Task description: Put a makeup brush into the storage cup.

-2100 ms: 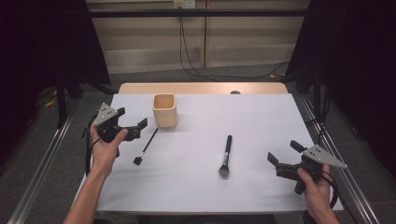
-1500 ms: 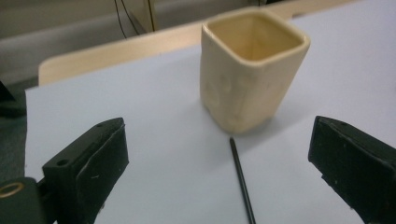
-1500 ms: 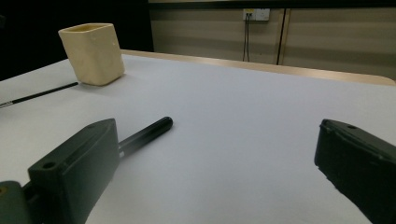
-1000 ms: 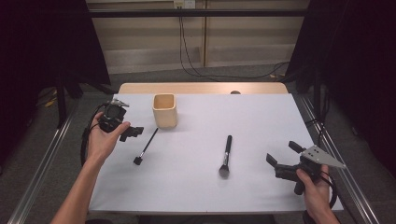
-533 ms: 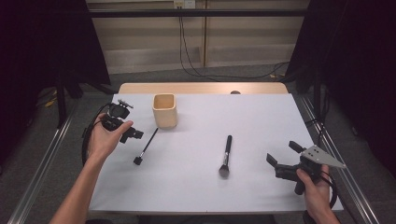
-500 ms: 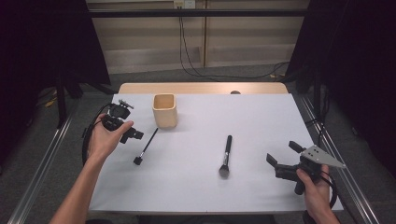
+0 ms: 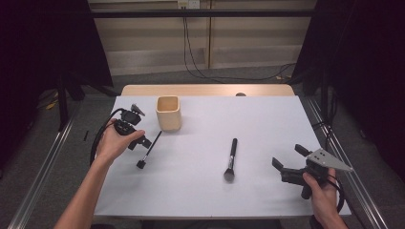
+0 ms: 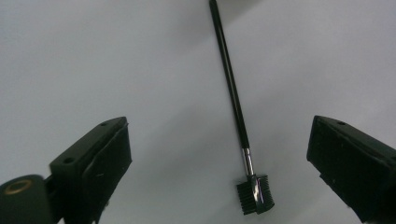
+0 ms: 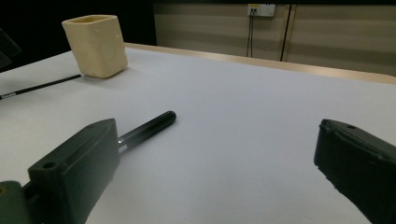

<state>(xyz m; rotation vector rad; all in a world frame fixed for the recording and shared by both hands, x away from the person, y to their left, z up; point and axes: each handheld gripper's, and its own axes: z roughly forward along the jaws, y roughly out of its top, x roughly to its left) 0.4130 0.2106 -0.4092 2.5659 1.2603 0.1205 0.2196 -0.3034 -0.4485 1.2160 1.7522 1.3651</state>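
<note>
With its jaws wide apart above the thin brush (image 8: pixel 233 100), the left gripper (image 8: pixel 219 154) could pinch off-centre and flick that slim handle sideways across the tabletop (image 8: pixel 93 60).

White-topped surface (image 7: pixel 267 119) with a wooden far edge (image 7: pixel 205 90); grey carpeted floor (image 7: pixel 157 78) beyond; pale panelled far wall (image 7: pixel 248 33) with a socket (image 7: pixel 187 4) at top and black cables (image 7: pixel 191 52) hanging to the floor; dark curtains at left (image 7: pixel 43 43) and right (image 7: pixel 367 57); metal rails (image 7: pixel 43 176) flanking the surface.
</note>
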